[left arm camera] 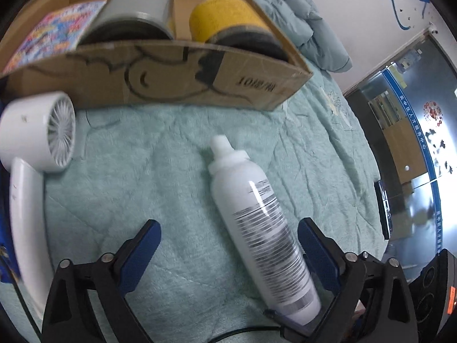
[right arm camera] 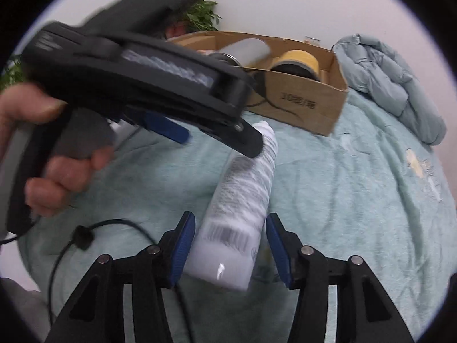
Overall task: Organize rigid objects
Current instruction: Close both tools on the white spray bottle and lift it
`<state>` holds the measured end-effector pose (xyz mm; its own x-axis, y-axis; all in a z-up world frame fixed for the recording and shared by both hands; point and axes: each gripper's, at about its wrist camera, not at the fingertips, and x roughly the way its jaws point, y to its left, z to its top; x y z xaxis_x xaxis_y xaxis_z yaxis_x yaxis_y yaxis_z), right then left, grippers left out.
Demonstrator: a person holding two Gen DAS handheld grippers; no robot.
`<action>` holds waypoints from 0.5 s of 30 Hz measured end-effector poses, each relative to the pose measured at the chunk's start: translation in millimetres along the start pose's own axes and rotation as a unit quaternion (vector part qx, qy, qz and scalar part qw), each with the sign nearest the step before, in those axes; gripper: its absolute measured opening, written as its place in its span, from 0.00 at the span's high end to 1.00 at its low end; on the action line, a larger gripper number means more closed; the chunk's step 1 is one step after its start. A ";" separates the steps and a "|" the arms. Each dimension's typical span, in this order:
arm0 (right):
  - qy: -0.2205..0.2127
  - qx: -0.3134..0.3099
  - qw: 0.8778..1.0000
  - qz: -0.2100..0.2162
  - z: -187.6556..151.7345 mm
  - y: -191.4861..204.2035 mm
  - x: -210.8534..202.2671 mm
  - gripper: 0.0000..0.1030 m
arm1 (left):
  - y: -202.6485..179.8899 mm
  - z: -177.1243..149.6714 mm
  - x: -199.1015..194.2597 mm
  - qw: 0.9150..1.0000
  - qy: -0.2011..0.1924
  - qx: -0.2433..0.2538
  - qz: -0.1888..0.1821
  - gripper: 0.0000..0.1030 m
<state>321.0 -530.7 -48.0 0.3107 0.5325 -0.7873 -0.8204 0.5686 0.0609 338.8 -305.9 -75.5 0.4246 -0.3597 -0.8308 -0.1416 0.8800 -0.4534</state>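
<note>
A white spray bottle [left arm camera: 262, 228] lies on the pale green bedspread, cap pointing toward the cardboard box [left arm camera: 171, 85]. My left gripper [left arm camera: 228, 245] is open, its blue pads on either side of the bottle, the bottle nearer the right pad. In the right wrist view the same bottle [right arm camera: 240, 205] lies between the open pads of my right gripper [right arm camera: 231, 245], apart from both. The box [right arm camera: 302, 105] holds a grey cylinder [left arm camera: 137, 11], a yellow roll [left arm camera: 228, 14] and a colourful book [left arm camera: 54, 34].
A white hair dryer [left arm camera: 37, 148] lies left of the bottle, beside the box. The left hand-held gripper [right arm camera: 137, 80] crosses the upper left of the right wrist view. A black cable [right arm camera: 85, 240] runs over the bedspread [right arm camera: 357, 200]. A folded blue quilt [right arm camera: 394, 80] lies behind.
</note>
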 end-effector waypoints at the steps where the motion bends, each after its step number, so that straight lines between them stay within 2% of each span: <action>1: -0.002 0.018 1.000 0.017 -1.6 -3.0 -0.5 0.48 | -0.4 -1.6 1.1 1.000 -0.002 0.000 0.001 0.09; 3: 0.003 0.067 0.996 0.054 -4.1 -14.9 0.7 0.48 | -3.7 -4.4 2.7 1.000 -0.004 0.008 0.008 0.09; 7: 0.012 0.130 0.987 0.094 -0.8 -31.0 3.2 0.48 | -6.9 -6.5 4.7 1.000 -0.008 0.008 0.012 0.11; 12: 0.043 0.107 0.991 0.066 3.9 -12.2 23.7 0.49 | -7.9 -9.2 2.7 1.000 -0.007 0.010 0.015 0.17; 15: 0.044 0.099 0.993 0.049 7.9 -4.2 25.0 0.50 | -4.5 -10.6 0.2 1.000 -0.006 0.001 0.006 0.23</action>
<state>336.0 -514.9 -63.1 0.1826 0.5396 -0.8219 -0.7314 0.6332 0.2532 330.1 -313.2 -77.0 0.4332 -0.3455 -0.8325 -0.1450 0.8849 -0.4427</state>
